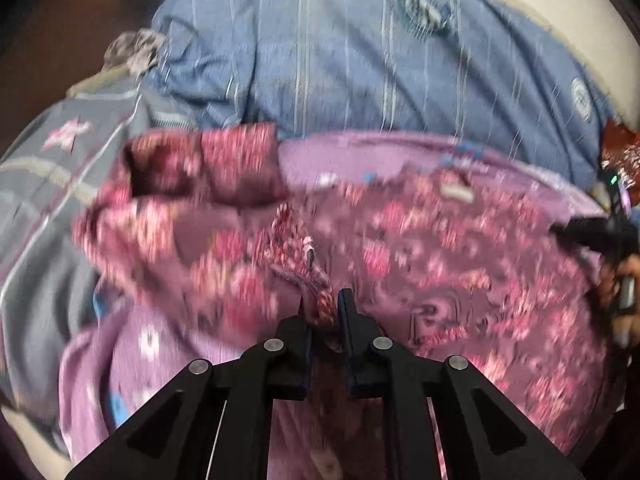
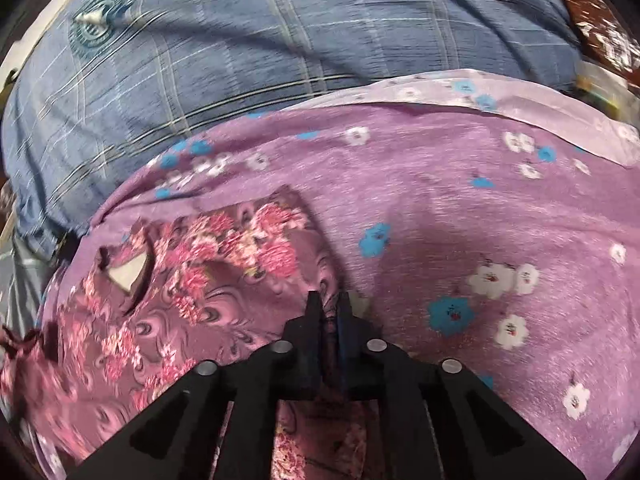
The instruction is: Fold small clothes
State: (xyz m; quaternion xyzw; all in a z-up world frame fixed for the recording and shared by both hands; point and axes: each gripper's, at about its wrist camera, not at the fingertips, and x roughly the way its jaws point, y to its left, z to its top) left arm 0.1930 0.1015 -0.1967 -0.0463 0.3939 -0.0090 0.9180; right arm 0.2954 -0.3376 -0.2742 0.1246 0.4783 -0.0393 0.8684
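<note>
Two hand-held grippers, each pinching one garment. Item: small maroon-and-pink floral garment [image 1: 420,248], lying crumpled on a lilac sheet printed with blue and white flowers [image 2: 460,208]. The sheet covers the near part of a bed; the garment sits toward the sheet's left side in the right wrist view, its right edge at the sheet's middle. A pale label [image 2: 128,274] shows at an opening in the cloth.

Left gripper [image 1: 322,300]: jaws narrowly parted, a bunched fold of the floral cloth between them; the picture is blurred, and whether the pads press the fold cannot be told for certain, though the cloth rises into the gap. A folded-over sleeve or cuff of darker red print [image 1: 204,164] lies at the garment's far left.

Right gripper [image 2: 329,300]: jaws nearly together, clamped on the garment's right edge, the cloth visibly caught between the pads.

Surroundings: blue striped quilt [image 1: 360,60] heaped along the sheet's far edge, touching it; grey patterned bedding [image 1: 48,152] at the left; a reddish-brown printed cloth [image 2: 600,28] at the far right corner.
</note>
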